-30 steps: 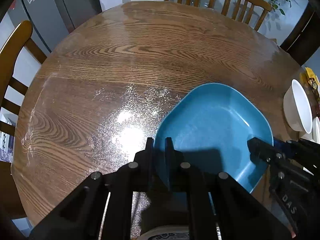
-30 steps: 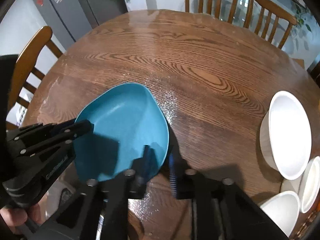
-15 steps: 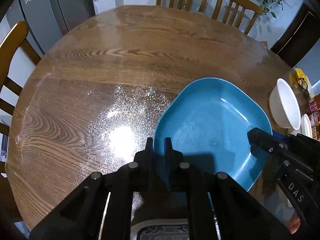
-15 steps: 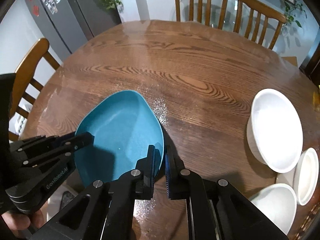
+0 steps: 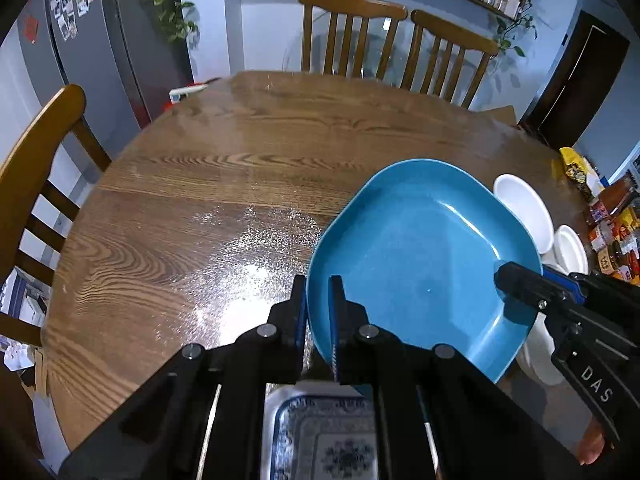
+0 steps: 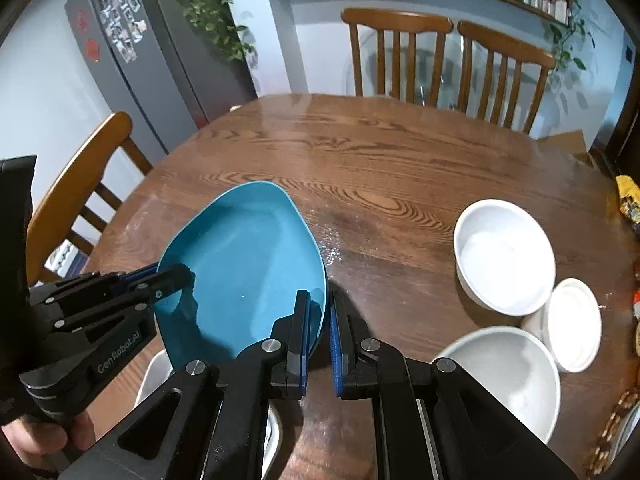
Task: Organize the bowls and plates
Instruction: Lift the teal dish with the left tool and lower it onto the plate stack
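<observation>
A blue squarish plate [image 5: 424,248] is held above the round wooden table [image 5: 224,168]. My left gripper [image 5: 318,300] is shut on its near left rim. My right gripper [image 6: 319,312] is shut on its right rim; it also shows in the left wrist view [image 5: 516,284]. The plate [image 6: 244,268] is lifted and tilted. The left gripper [image 6: 176,276] shows in the right wrist view on the plate's left rim. A blue-and-white patterned plate [image 5: 320,436] lies below the left gripper.
Three white bowls sit at the table's right: a large one [image 6: 504,256], a small one [image 6: 574,324] and a near one [image 6: 504,376]. Wooden chairs [image 6: 400,56] stand at the far side and left [image 5: 36,152]. Packets [image 5: 612,224] lie at the right edge.
Both grippers have lifted the blue plate higher off the table and drawn it toward me. The patterned plate has come into view below.
</observation>
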The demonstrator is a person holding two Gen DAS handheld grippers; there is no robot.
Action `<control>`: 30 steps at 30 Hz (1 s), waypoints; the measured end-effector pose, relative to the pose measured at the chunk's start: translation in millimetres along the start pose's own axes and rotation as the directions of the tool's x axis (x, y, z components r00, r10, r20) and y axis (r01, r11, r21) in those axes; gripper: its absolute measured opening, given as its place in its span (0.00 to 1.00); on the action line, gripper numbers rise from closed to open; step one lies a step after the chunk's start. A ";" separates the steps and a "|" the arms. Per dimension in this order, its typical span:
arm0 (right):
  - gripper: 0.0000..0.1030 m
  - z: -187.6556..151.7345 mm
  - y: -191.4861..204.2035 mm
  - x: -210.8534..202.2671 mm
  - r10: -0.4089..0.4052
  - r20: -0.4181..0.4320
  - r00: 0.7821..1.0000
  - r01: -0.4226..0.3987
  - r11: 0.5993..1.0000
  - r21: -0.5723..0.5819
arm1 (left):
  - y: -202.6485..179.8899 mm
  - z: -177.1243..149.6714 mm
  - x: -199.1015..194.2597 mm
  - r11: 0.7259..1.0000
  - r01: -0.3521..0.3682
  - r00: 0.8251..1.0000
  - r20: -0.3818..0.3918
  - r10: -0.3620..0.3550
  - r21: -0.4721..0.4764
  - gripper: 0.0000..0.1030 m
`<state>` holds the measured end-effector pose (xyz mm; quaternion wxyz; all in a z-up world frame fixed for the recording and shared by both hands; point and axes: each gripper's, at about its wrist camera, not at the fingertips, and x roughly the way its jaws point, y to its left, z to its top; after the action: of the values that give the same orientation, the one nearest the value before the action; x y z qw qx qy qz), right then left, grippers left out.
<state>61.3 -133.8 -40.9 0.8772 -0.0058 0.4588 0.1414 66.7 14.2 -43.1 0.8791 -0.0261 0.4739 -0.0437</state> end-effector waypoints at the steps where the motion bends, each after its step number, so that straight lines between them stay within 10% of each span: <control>1: 0.10 -2.3 0.9 -3.9 0.003 0.005 1.000 -0.003 1.000 -0.001 | 1.1 -1.9 -6.6 1.000 0.001 1.000 0.009 -0.001 0.003 0.08; 30: 0.10 -84.4 45.2 -8.2 0.060 -0.084 0.995 -0.064 0.997 -0.047 | 21.4 -95.6 -32.4 0.999 -0.037 0.998 -0.051 0.036 -0.016 0.08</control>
<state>-22.3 -104.2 -77.8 0.8522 -0.0190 0.4911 0.1794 -29.8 38.4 -70.6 0.8672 -0.0239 0.4968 -0.0241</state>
